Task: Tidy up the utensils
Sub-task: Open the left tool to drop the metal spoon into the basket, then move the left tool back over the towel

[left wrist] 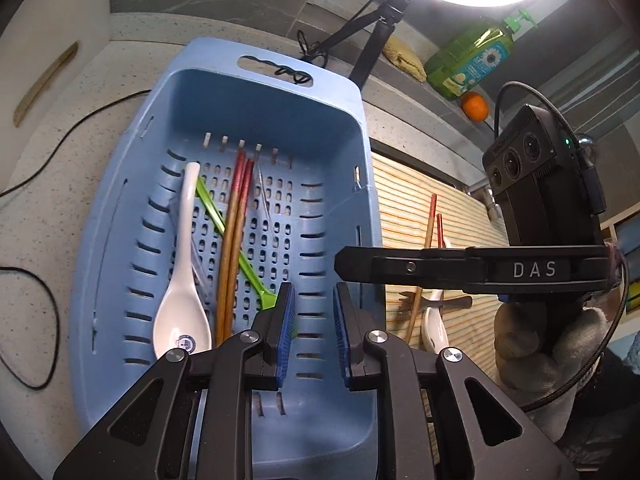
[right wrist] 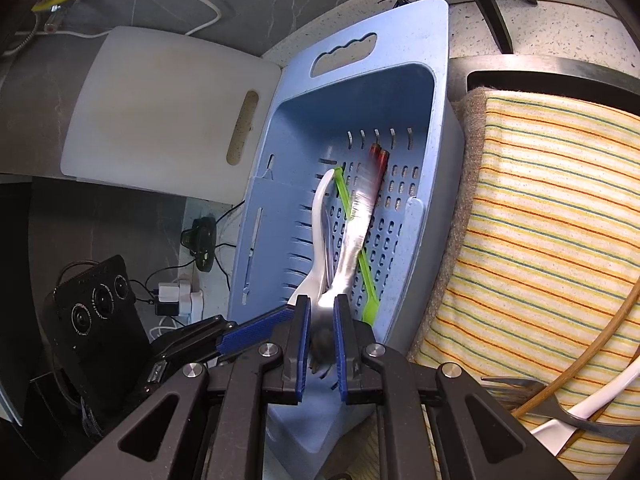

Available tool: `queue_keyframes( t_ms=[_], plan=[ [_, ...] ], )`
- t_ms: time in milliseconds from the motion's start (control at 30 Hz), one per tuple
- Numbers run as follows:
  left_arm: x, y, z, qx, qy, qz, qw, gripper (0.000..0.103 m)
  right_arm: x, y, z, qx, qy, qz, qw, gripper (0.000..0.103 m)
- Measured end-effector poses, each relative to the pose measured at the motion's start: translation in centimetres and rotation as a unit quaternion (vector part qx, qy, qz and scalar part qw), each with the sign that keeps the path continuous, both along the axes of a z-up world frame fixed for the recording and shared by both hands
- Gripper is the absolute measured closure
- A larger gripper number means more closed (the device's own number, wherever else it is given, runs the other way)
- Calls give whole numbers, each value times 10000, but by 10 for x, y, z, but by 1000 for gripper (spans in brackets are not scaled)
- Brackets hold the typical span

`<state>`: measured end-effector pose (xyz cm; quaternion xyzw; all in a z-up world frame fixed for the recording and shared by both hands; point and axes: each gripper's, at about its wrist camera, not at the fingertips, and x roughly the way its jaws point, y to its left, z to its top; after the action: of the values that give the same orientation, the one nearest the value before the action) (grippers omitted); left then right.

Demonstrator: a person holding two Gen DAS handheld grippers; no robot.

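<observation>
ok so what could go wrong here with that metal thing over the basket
1. The right gripper pinches the metal utensil only at one end. The long free end could swing or slip out and land crosswise on the chopsticks and white spoon in the blue basket.
2. The left gripper hovers open close beside it over the same basket, so the two could bump.

Basket (left wrist: 120, 240) pale blue; spoon (left wrist: 182, 304) white; chopsticks (left wrist: 234, 240) brown, red-tipped; green utensil (left wrist: 250, 268), probably plastic; cloth (right wrist: 552, 208) cream, orange-green stripes.
</observation>
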<state>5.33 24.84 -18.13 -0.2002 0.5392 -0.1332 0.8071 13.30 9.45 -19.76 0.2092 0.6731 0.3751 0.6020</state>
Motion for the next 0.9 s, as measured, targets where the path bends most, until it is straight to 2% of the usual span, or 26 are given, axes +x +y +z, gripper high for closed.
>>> queue_keyframes(
  t_ms=[300,533,700,767,900],
  plan=[
    [-10,2,13,150,-152,136,9997,87,-1,-12,15,122,-199,-2,9997,92],
    [-18,-10,25,178,-275,133,9994,87,-3,-43,33,112,-471,-37,9988,90],
    [-23,-25,31,213,-333,77,9992,83,-2,-79,44,-44,-736,-124,9972,82],
    [-23,-32,32,209,-346,36,9992,83,-3,-95,49,-151,-884,-169,9958,76],
    [-26,-51,34,221,-376,-111,9990,76,-6,-120,56,-308,-1156,-236,9925,73]
  ],
)
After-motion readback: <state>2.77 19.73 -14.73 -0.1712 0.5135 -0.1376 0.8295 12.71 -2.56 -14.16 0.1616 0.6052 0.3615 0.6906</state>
